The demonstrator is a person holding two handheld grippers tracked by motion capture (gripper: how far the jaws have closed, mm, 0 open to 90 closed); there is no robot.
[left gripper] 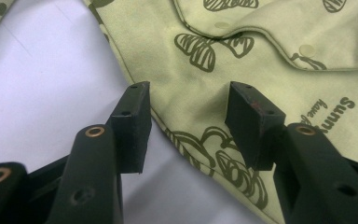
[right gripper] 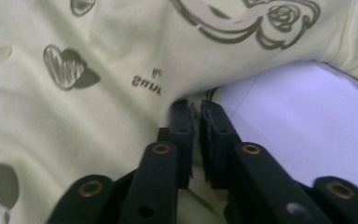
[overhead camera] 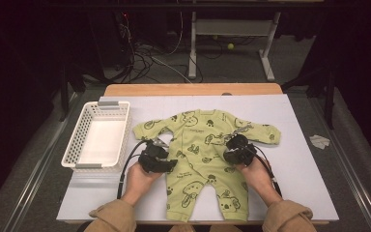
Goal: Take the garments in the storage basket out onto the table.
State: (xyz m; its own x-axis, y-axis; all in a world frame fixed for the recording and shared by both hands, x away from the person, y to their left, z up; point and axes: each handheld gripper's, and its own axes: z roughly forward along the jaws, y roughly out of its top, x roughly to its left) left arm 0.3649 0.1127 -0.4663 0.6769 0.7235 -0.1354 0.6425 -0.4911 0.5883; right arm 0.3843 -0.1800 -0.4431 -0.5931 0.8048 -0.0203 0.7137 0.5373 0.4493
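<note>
This looks like a lab or recording room rather than a home: a wooden worktop [overhead camera: 193, 90] covered with a plain white sheet [overhead camera: 299, 159] stands on a grey carpeted floor [overhead camera: 38, 159], loose cables [overhead camera: 140, 58] trail across that floor behind it, a metal-legged desk frame [overhead camera: 232, 29] stands farther back, and the surroundings are dark

Your right tool [right gripper: 195, 109] hides the garment's [right gripper: 74, 121] edge between its pads in the right gripper view, so you cannot see how much cloth is pinched. From above, both tools cover the suit's sides under the sleeves, and the chest print [overhead camera: 196, 123] is too small to read. The left gripper view cuts the lettering [left gripper: 335, 114] at its right edge.
</note>
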